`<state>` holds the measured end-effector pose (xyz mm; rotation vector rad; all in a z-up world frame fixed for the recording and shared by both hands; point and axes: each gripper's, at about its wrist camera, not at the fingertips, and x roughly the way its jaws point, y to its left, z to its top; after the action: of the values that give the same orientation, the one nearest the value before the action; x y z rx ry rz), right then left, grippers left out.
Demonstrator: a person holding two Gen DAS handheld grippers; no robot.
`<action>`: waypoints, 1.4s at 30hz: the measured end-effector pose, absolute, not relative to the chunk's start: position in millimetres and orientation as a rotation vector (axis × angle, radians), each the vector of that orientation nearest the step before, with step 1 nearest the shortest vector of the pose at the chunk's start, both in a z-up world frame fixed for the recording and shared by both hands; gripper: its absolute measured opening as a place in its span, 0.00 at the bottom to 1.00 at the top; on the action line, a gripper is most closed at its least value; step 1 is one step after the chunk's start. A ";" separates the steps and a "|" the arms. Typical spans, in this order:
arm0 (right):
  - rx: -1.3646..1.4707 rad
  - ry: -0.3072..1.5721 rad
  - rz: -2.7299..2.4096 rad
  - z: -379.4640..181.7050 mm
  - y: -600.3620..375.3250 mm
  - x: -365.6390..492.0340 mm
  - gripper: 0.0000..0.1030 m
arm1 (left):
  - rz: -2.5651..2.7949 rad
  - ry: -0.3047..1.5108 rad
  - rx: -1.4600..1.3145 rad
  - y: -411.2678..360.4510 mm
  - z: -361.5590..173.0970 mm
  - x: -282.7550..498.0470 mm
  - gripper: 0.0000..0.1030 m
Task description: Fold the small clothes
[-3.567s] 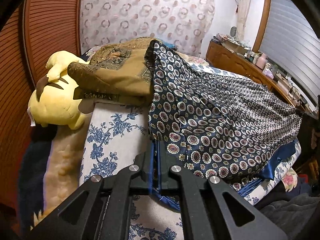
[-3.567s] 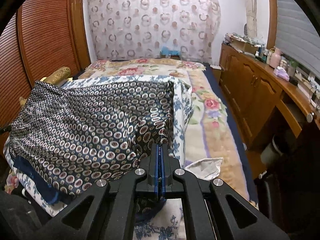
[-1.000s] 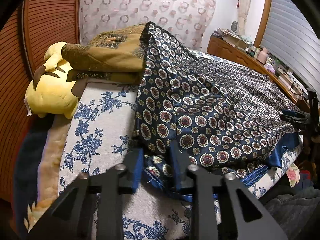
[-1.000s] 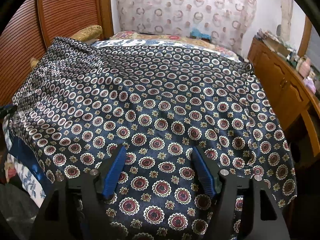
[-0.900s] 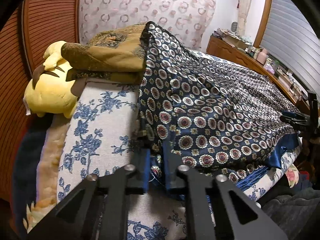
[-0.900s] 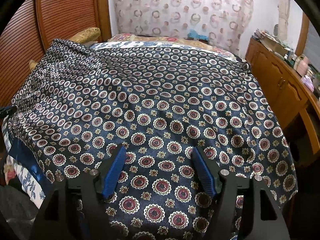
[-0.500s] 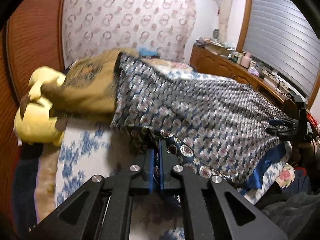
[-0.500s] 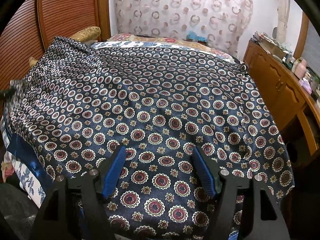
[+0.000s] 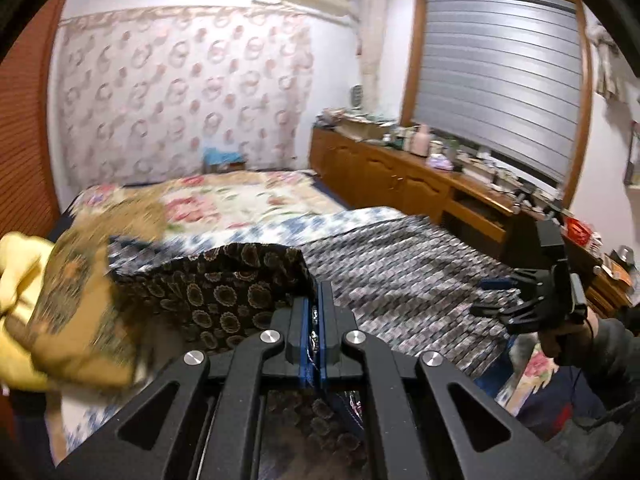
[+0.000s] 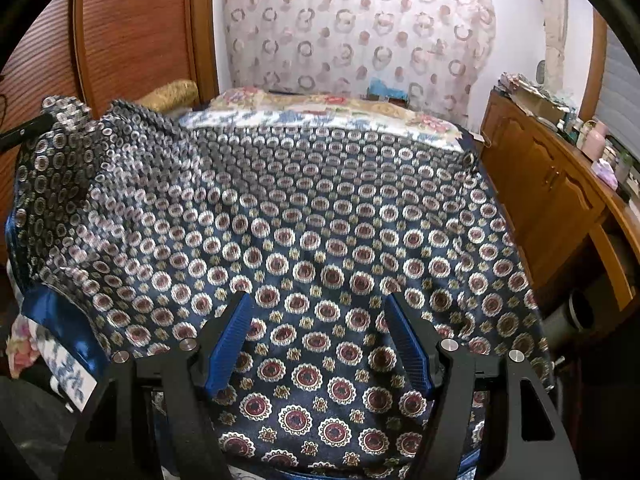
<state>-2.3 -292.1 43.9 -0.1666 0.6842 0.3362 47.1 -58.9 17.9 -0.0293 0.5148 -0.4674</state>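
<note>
Covering most of the bed [image 10: 320,114], the navy patterned garment [image 10: 320,240] lies spread flat on the floral bedding, its near hem with the plain blue lining hanging toward the person, so the fold can be made across a smooth surface. Left side of the cloth is lifted off the bed: its corner is up and turned so the darker underside shows in the left wrist view, judged as the start of carrying that edge over toward the other side. Olive-gold cushion [image 9: 76,300] and a yellow plush toy [image 9: 16,264] sit just beside the raised corner, blurred. Wooden cabinets [image 10: 552,184] run along the far side. Left gripper [image 9: 316,320] is clamped tight on the garment's edge, fabric pinched between its blue pads. Right gripper [image 10: 324,340] hovers over the near middle of the cloth with jaws spread wide, nothing between them, likely ready to pin or take the hem.
</note>
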 end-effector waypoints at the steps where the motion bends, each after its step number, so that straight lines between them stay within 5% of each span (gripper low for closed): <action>1: -0.161 0.676 0.339 46.9 -292.9 -4.0 0.69 | -0.482 0.508 -0.022 -65.0 21.8 50.0 0.04; 13: -0.131 0.602 0.369 75.7 -294.9 -27.2 0.69 | -0.615 0.553 0.059 -138.3 23.7 84.6 0.05; 18: -0.124 0.611 0.385 74.7 -292.9 -24.2 0.69 | -0.587 0.627 0.071 -135.8 0.6 92.2 0.25; 20: -0.119 0.620 0.395 73.1 -290.8 -19.1 0.69 | -0.572 0.627 0.053 -125.7 -0.4 89.6 0.41; 29: -0.111 0.656 0.468 73.7 -267.4 9.0 0.69 | -0.483 0.624 0.040 -100.8 -2.4 78.1 0.69; 42: -0.174 0.756 0.579 65.1 -218.8 72.9 0.69 | -0.372 0.650 0.027 -76.2 -18.0 76.1 0.71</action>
<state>72.9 -218.8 65.1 -0.1745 0.7561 0.5787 76.1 -76.2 -18.0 0.0268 0.6498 -0.3721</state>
